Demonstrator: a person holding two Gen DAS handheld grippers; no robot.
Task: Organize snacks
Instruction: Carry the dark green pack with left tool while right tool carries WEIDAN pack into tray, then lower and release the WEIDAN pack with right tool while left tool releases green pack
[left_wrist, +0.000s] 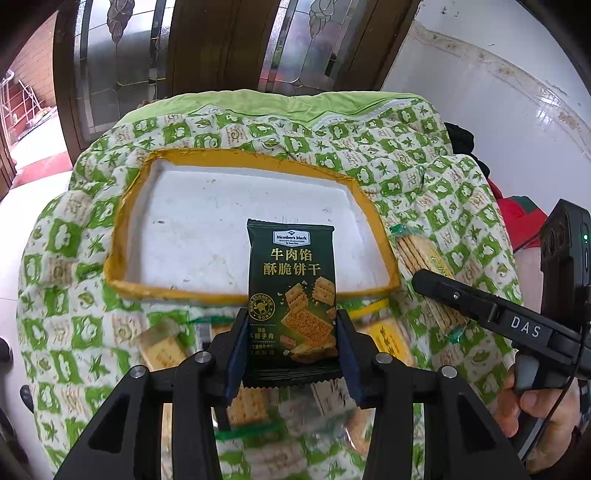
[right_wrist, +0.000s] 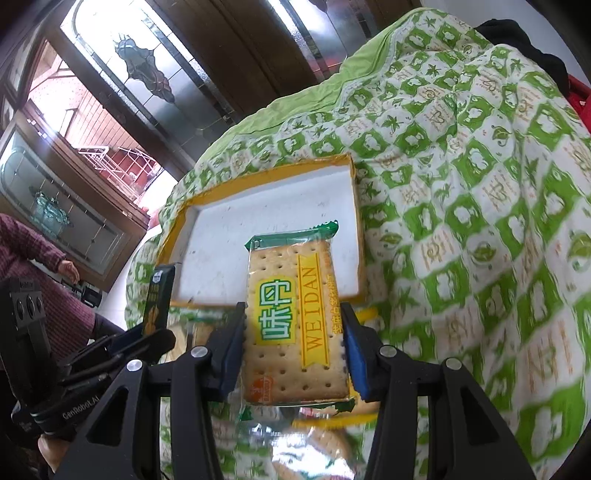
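Dark-green foil biscuit packet (left_wrist: 291, 291): clamped in left gripper (left_wrist: 291, 354), long axis pointing at yellow-rimmed white tray (left_wrist: 122, 236) just ahead.
Clear-wrapped cracker pack (right_wrist: 295, 321): gripped by right gripper (right_wrist: 295, 354), likewise aimed trayward (neither noticeably nearer).

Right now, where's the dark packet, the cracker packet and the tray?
dark packet (left_wrist: 291, 266), left wrist view, label text.
cracker packet (right_wrist: 291, 314), right wrist view, front label.
tray (left_wrist: 122, 221), left wrist view, left yellow rim.

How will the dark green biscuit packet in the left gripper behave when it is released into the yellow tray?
The dark green packet stands straight above the left gripper, so it is probably fairly stiff. It looks thin and flat, so it is likely light and will lie flat in the tray. Its glossy film may slide; the biscuits could crack.
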